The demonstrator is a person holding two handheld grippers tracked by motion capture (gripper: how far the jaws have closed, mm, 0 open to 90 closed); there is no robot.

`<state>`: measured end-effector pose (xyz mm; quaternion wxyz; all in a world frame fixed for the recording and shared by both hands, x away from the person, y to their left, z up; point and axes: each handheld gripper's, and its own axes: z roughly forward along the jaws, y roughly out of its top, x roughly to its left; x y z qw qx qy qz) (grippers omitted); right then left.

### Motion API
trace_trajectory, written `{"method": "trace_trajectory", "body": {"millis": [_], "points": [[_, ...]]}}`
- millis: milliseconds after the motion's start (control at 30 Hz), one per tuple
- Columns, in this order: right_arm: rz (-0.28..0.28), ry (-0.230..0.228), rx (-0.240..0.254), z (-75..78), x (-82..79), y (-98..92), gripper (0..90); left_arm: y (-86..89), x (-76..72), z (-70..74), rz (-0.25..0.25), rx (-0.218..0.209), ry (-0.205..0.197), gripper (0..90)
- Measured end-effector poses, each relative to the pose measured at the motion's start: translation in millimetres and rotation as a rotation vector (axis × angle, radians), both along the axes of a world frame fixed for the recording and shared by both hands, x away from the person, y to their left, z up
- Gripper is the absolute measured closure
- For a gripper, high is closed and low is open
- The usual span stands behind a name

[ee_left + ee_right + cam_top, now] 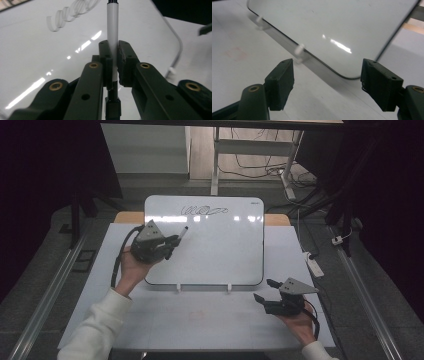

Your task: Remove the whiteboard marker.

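A white-barrelled marker [182,233] with a dark tip sticks out of my left gripper [173,242], which is shut on it over the left part of the whiteboard [215,250]. In the left gripper view the barrel [113,27] is clamped between the pads [125,62] of my left gripper [114,57], pointing toward a looped scribble [70,13]. That scribble [202,211] runs along the board's top edge. My right gripper [263,290] rests open near the board's lower right corner. In the right gripper view, bare table lies between the wide jaws of my right gripper [327,80], with the whiteboard [337,22] beyond.
The board lies on a white table top [200,320], with two small white clips [178,288] at its near edge. A power strip [314,264] lies off the right side. A desk frame and cables [260,167] stand behind.
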<state>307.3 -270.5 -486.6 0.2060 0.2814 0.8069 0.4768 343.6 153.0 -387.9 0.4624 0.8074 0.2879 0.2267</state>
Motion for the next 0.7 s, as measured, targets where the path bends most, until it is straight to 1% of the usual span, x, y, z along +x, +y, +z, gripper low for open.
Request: {"method": "trace_trajectory", "body": {"millis": [33, 67, 100, 133, 167, 200, 233, 267, 333, 367, 400, 433, 467, 500, 533, 567, 600, 700], "points": [[0.008, 0.004, 0.012, 2.0, -0.8, 3.0, 26.9, 0.0, 0.0, 0.0, 0.0, 0.0, 0.0, 81.6], [0.018, 0.012, 0.024, 4.0, -1.2, 5.8, 27.0, -9.9, -6.7, -4.6, -0.037, -0.022, 0.008, 81.6], [0.027, 0.018, 0.036, 5.5, -1.3, 8.7, 27.0, -9.9, -6.7, -4.6, -0.037, -0.022, 0.008, 81.6], [0.035, 0.026, 0.05, 6.6, -1.3, 11.9, 26.9, -15.1, -10.0, -6.9, -0.051, -0.021, 0.005, 81.6], [0.035, 0.026, 0.05, 6.6, -1.3, 11.9, 26.9, -20.0, -13.0, -9.0, -0.064, -0.023, 0.004, 81.6], [0.041, 0.036, 0.068, 9.2, -1.5, 18.8, 26.7, -25.3, -16.2, -11.3, -0.082, -0.027, 0.005, 81.6], [0.041, 0.036, 0.068, 9.2, -1.5, 18.8, 26.7, -28.4, -18.1, -12.6, -0.09, -0.036, 0.007, 81.6], [0.05, 0.048, 0.08, 10.7, -1.0, 25.9, 26.9, -32.9, -20.7, -14.8, -0.106, -0.048, 0.01, 81.6], [0.053, 0.048, 0.081, 11.1, -0.8, 28.9, 26.9, -39.9, -24.6, -17.9, -0.127, -0.06, 0.013, 81.6], [0.065, 0.059, 0.085, 11.9, -0.3, 38.2, 27.3, -42.3, -25.7, -18.9, -0.134, -0.062, 0.014, 81.6], [0.071, 0.063, 0.083, 12.5, -0.4, 43.4, 27.7, -48.3, -27.8, -21.8, -0.151, -0.063, 0.016, 81.6], [0.081, 0.068, 0.085, 13.2, -0.5, 48.9, 28.0, -48.3, -27.8, -21.8, -0.151, -0.063, 0.016, 81.6], [0.081, 0.068, 0.085, 13.2, -0.5, 48.9, 28.0, -50.9, -28.4, -23.2, -0.157, -0.066, 0.018, 81.6], [0.099, 0.073, 0.089, 14.8, -0.1, 59.5, 29.0, -53.4, -28.8, -24.6, -0.164, -0.068, 0.02, 81.6], [0.107, 0.077, 0.093, 15.7, 0.2, 64.6, 29.7, -56.0, -29.2, -26.5, -0.169, -0.068, 0.022, 81.6], [0.109, 0.082, 0.095, 16.5, 0.6, 69.5, 30.4, -61.1, -30.0, -30.7, -0.178, -0.069, 0.024, 81.6], [0.11, 0.092, 0.1, 17.2, 0.7, 74.2, 30.9, -61.1, -30.0, -30.7, -0.178, -0.069, 0.024, 81.6], [0.116, 0.114, 0.113, 17.4, 3.5, 86.6, 31.6, -68.8, -31.1, -37.0, -0.188, -0.065, 0.033, 81.6]]}}
